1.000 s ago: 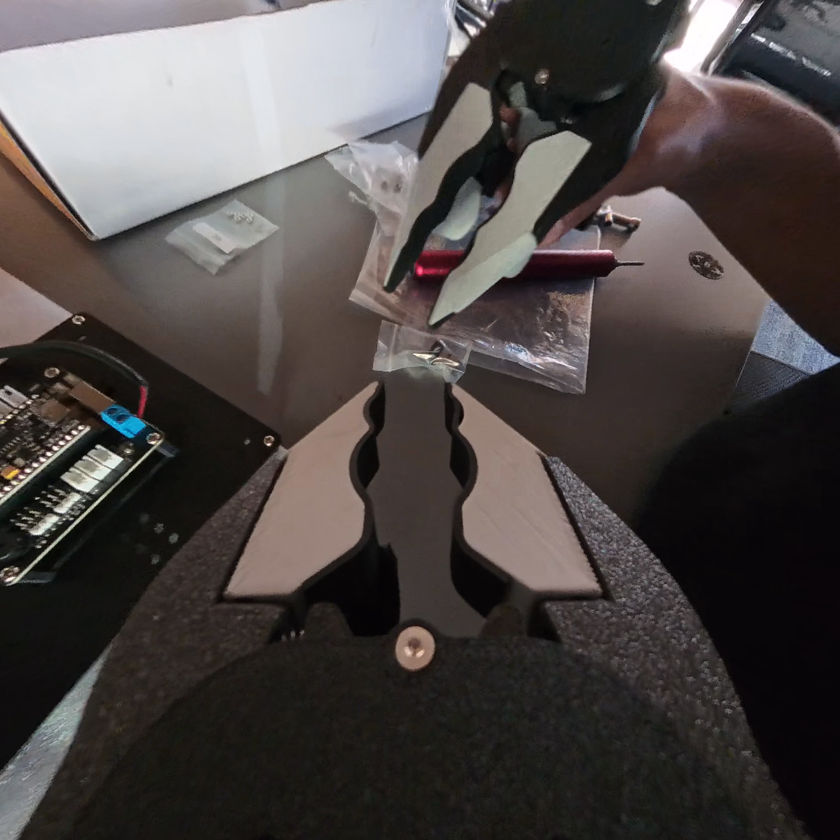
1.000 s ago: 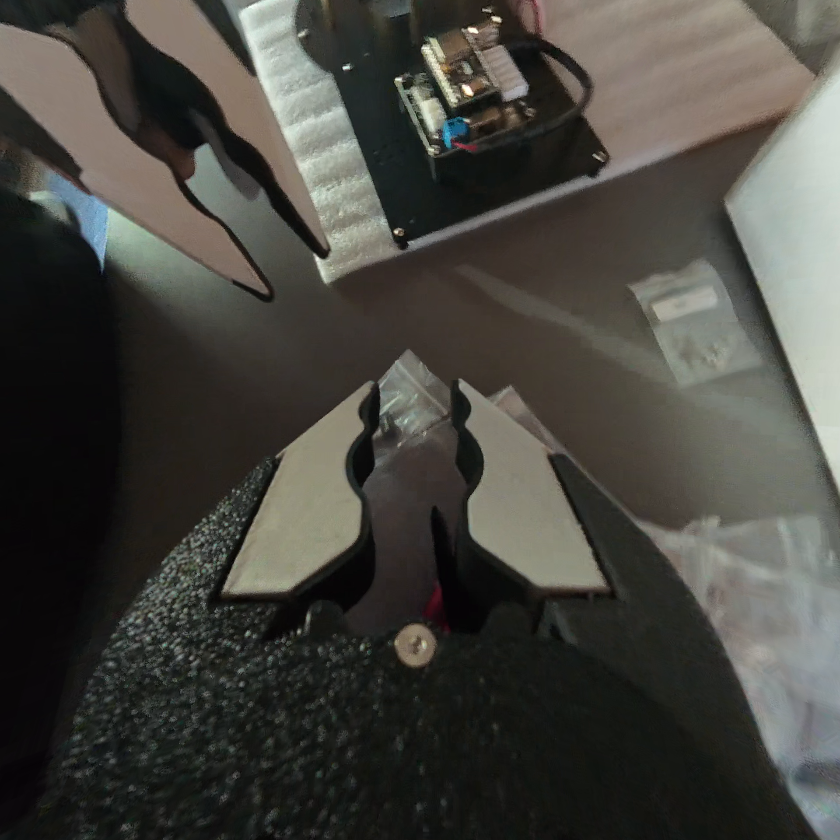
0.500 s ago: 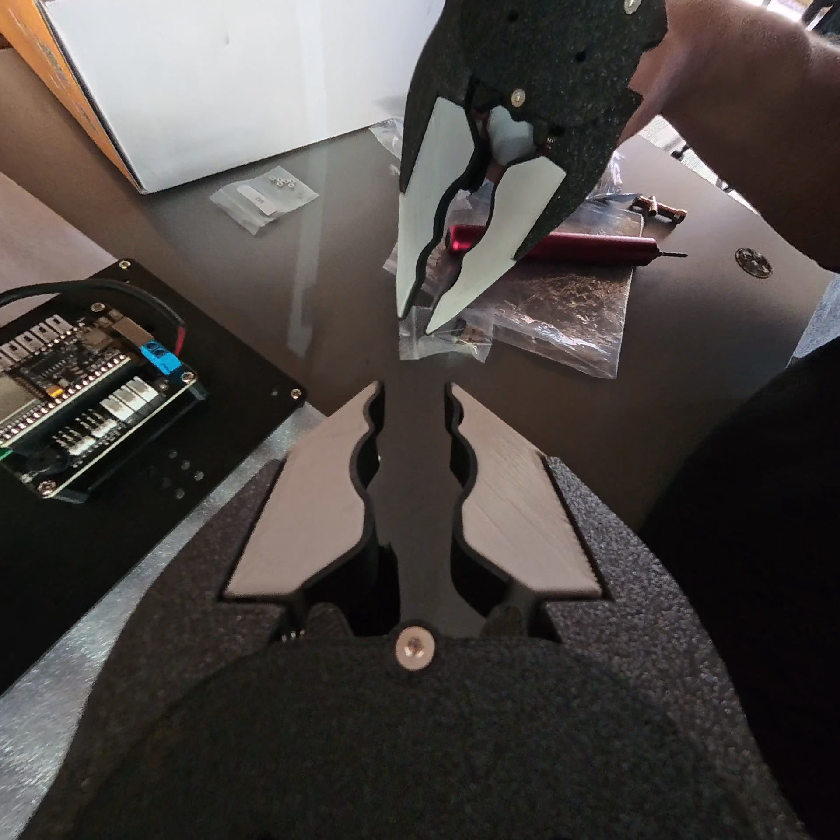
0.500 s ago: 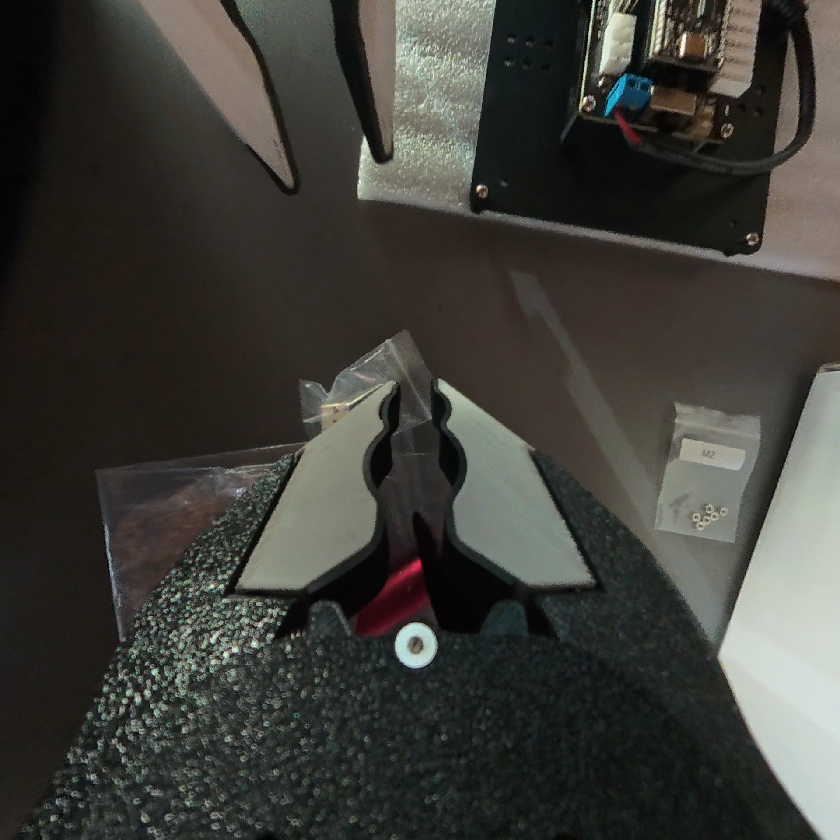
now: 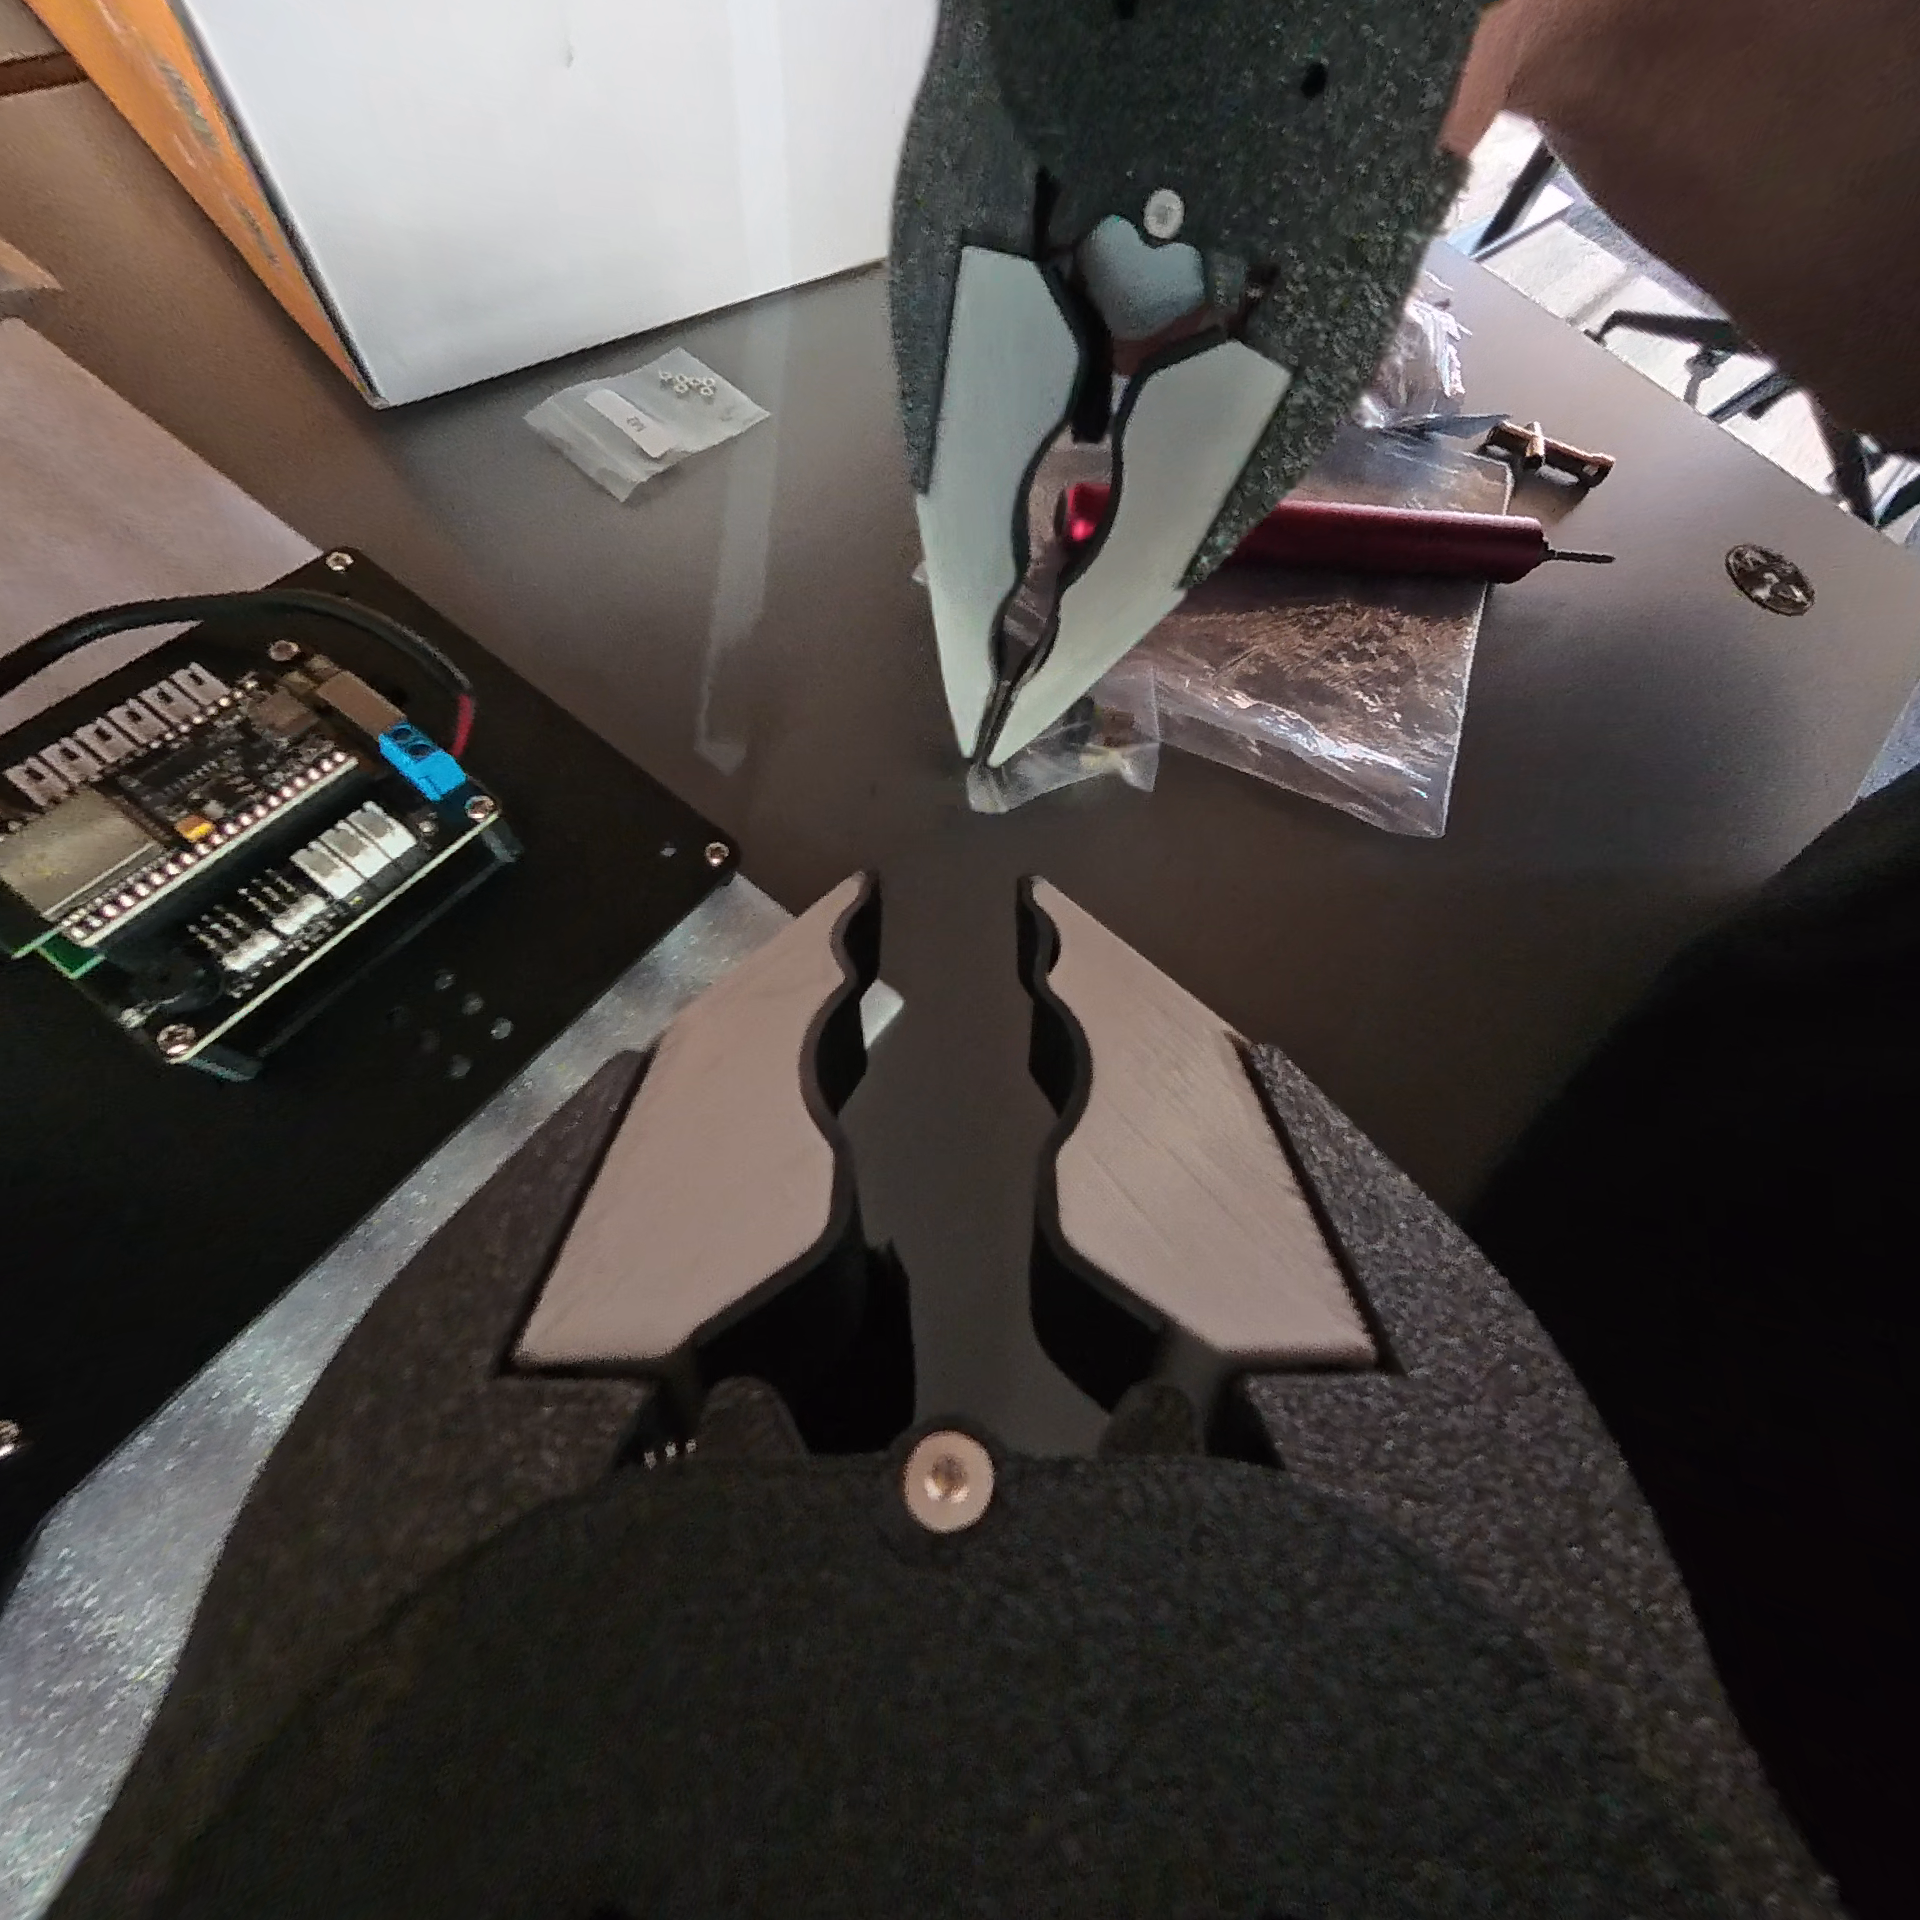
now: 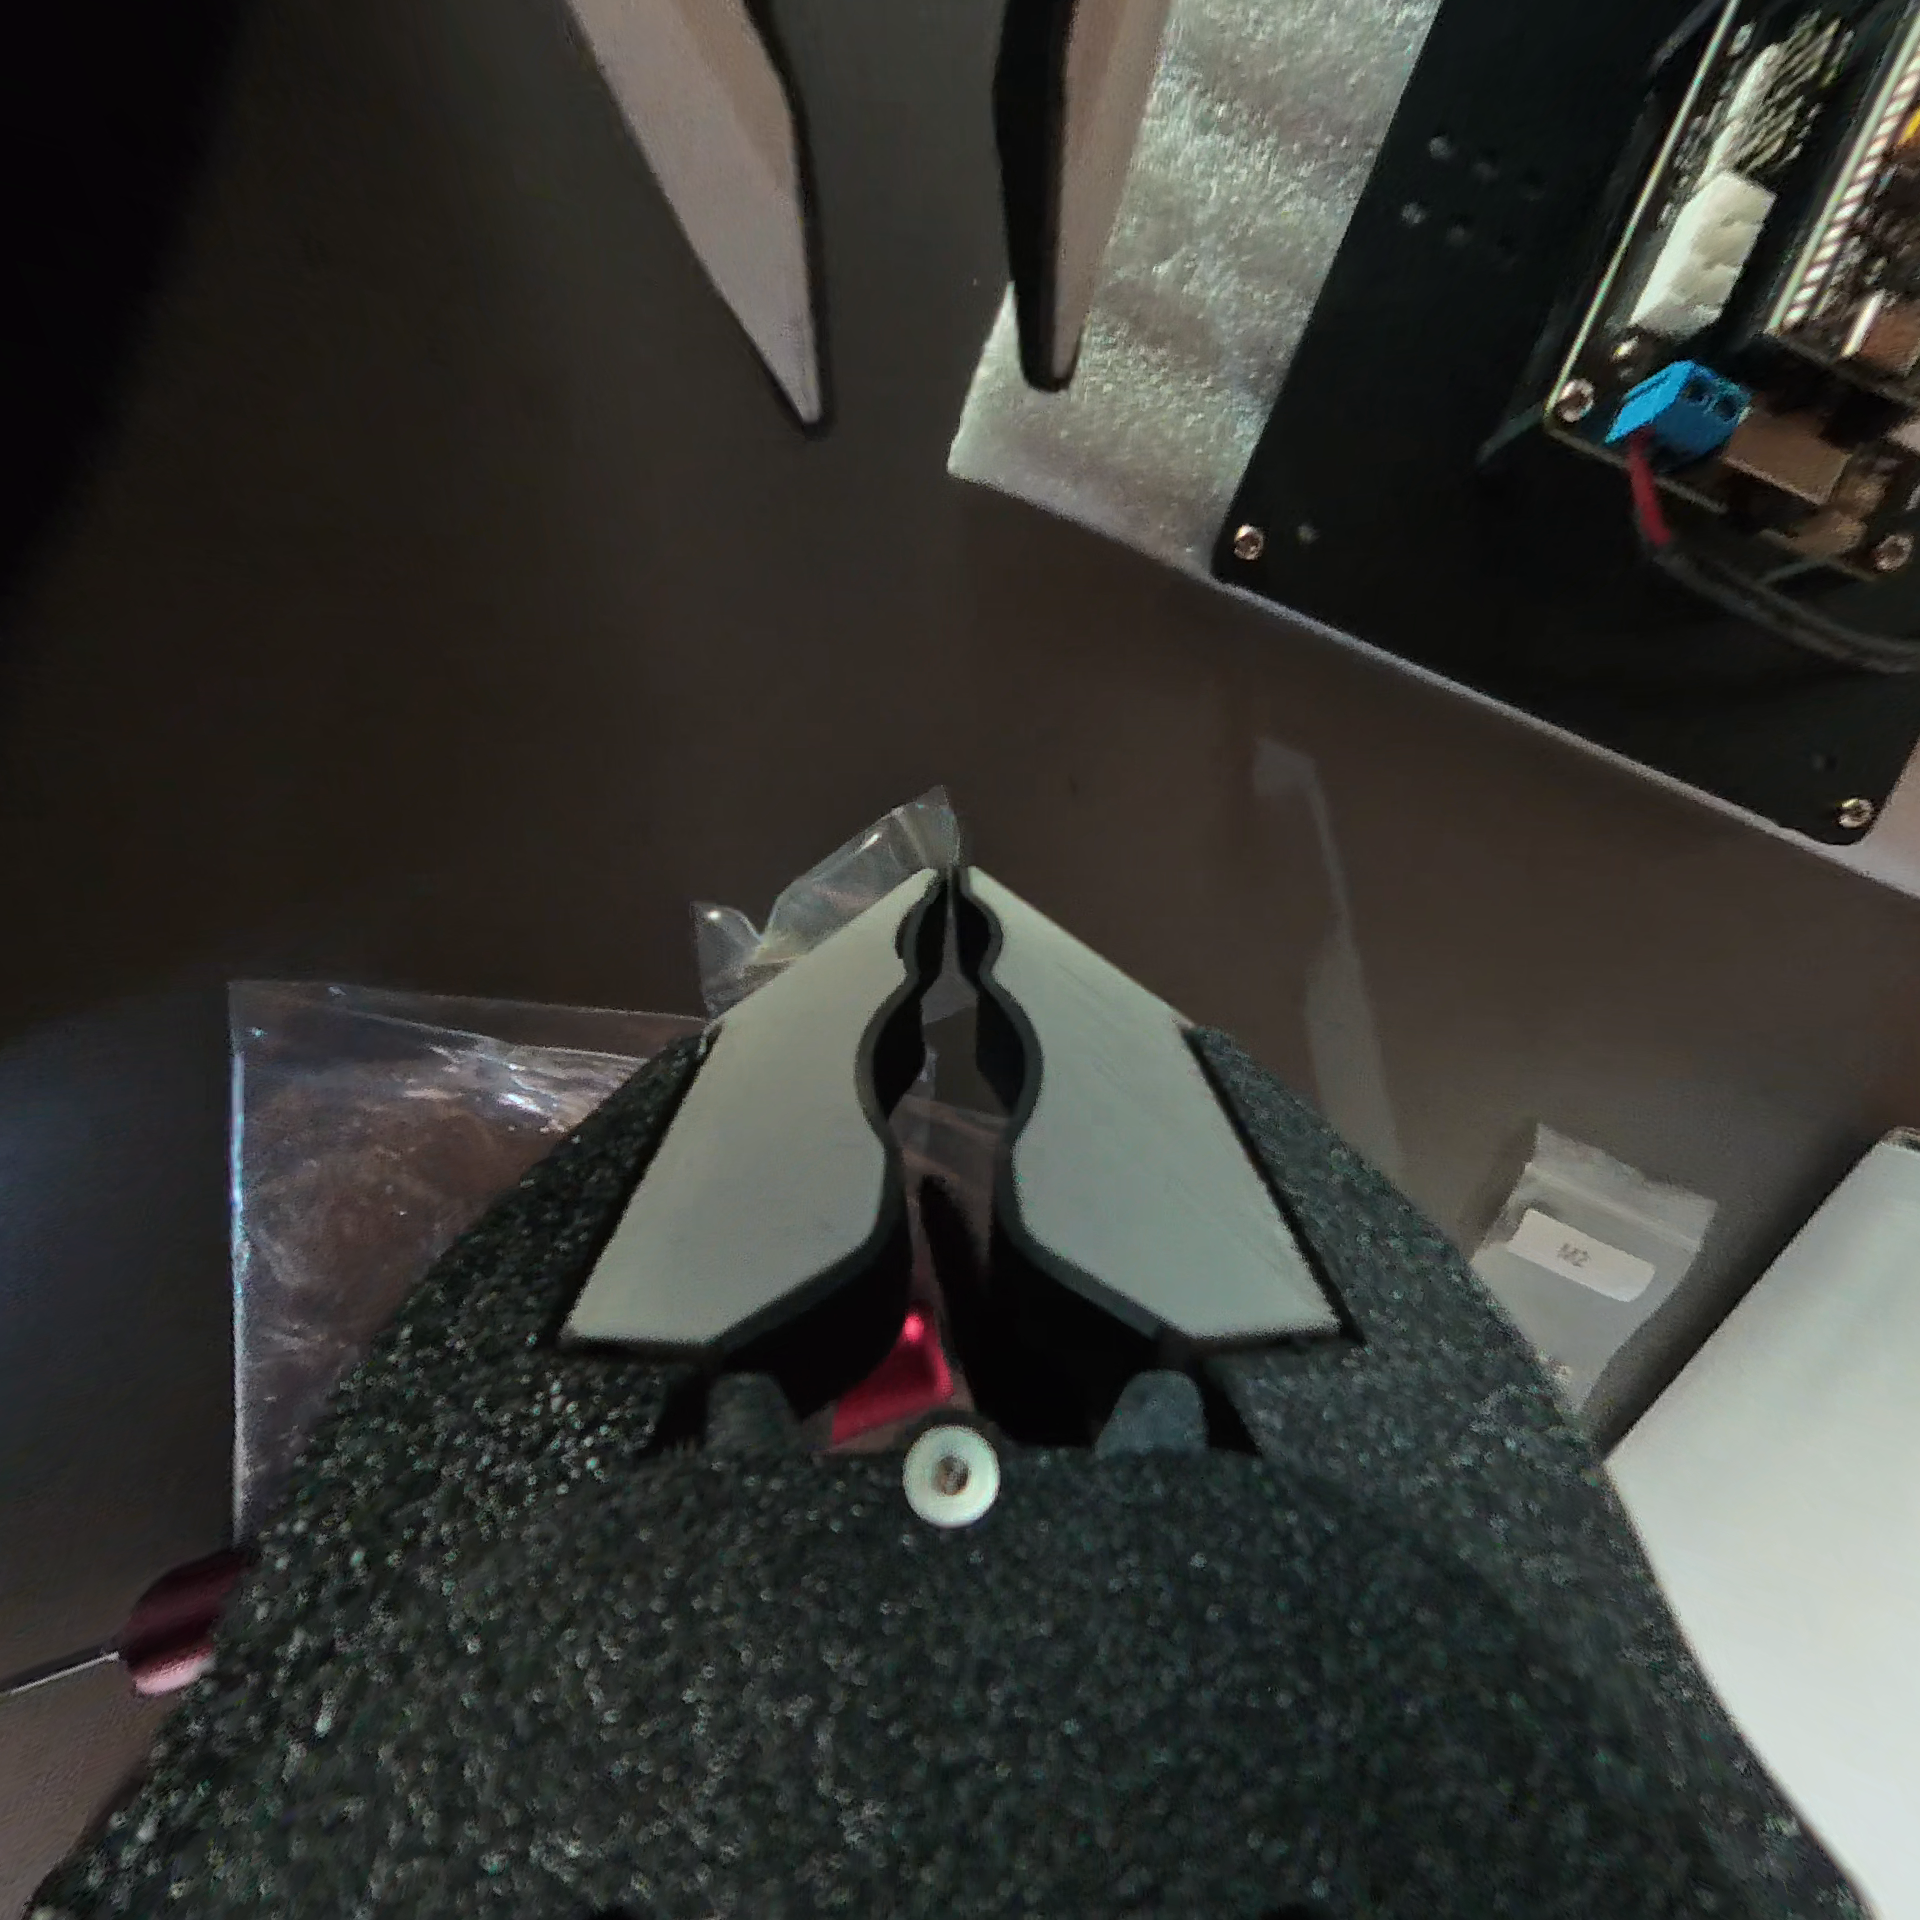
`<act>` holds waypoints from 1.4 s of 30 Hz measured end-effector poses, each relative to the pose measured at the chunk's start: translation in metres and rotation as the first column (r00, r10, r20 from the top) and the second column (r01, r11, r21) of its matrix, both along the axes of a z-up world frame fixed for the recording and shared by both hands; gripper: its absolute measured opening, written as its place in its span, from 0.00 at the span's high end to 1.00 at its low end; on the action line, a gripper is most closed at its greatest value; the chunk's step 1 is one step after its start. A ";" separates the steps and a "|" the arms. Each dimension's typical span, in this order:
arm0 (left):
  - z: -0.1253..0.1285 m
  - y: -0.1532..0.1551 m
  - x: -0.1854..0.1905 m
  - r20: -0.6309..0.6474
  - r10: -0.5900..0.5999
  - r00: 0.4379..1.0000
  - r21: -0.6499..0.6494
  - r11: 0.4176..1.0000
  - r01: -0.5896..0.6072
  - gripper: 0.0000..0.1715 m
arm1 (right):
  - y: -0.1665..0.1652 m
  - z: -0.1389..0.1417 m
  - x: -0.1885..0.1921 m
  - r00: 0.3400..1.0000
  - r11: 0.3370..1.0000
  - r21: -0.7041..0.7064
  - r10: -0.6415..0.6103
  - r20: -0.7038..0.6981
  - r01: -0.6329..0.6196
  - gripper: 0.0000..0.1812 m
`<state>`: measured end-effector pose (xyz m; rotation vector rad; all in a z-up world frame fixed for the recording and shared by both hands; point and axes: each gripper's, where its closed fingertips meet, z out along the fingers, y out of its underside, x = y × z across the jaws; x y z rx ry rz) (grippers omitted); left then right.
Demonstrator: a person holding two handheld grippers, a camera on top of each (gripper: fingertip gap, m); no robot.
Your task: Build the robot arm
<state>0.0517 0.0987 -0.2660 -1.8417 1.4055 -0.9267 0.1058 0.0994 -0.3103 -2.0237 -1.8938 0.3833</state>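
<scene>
My right gripper (image 6: 951, 878) is shut, its tips pinching the corner of a small clear bag (image 6: 847, 899) that holds a few metal parts. In the left wrist view the right gripper (image 5: 985, 753) points down onto that bag (image 5: 1070, 764) on the dark table. The bag lies against a larger clear bag (image 5: 1320, 665) with a red screwdriver (image 5: 1371, 540) on it. My left gripper (image 5: 948, 894) is open and empty, a short way in front of the small bag. It also shows at the top of the right wrist view (image 6: 925, 395).
A circuit board (image 5: 239, 790) with a blue terminal sits on a black plate (image 5: 582, 831) over silver foam (image 5: 312, 1351) at the left. A white box (image 5: 540, 156) stands behind, with a small labelled bag of nuts (image 5: 644, 416) in front. Loose hardware (image 5: 1548, 447) lies far right. The left gripper's tips are roughly 7 cm from the right gripper's.
My right gripper came down onto the small clear bag and went from open to shut on its corner. My left gripper stayed open and drew back a little.
</scene>
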 end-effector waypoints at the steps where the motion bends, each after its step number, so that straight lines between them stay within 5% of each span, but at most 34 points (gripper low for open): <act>1: 0.000 0.001 0.000 0.000 0.009 1.000 -0.004 1.000 -0.009 0.85 | 0.000 0.000 -0.001 1.000 1.000 0.022 0.007 0.003 -0.007 1.00; 6: -0.003 0.004 0.003 0.018 0.025 1.000 -0.081 0.996 -0.023 0.86 | 0.000 0.006 -0.004 1.000 0.986 0.167 -0.006 -0.015 0.009 1.00; 15: 0.022 -0.017 0.021 0.189 -0.118 0.975 -0.098 0.986 0.138 0.85 | -0.003 0.084 -0.037 0.885 0.943 0.154 -0.210 -0.416 0.296 1.00; 23: 0.037 -0.015 0.025 0.271 -0.077 0.960 -0.180 0.975 0.129 0.79 | 0.008 0.085 -0.031 0.858 0.857 0.251 -0.336 -0.389 0.450 1.00; 27: 0.042 -0.012 0.027 0.295 -0.073 0.953 -0.146 0.982 0.120 0.99 | -0.001 0.098 -0.043 0.815 0.861 0.186 -0.348 -0.464 0.473 1.00; 34: 0.051 -0.022 0.021 0.323 -0.156 0.934 -0.048 0.982 0.180 1.00 | -0.006 0.122 -0.037 0.623 0.866 -0.132 -0.446 -0.643 0.483 0.94; 42: 0.056 -0.027 0.017 0.329 -0.189 0.925 -0.026 0.978 0.209 1.00 | -0.010 0.120 -0.042 0.647 0.884 -0.141 -0.427 -0.631 0.446 0.89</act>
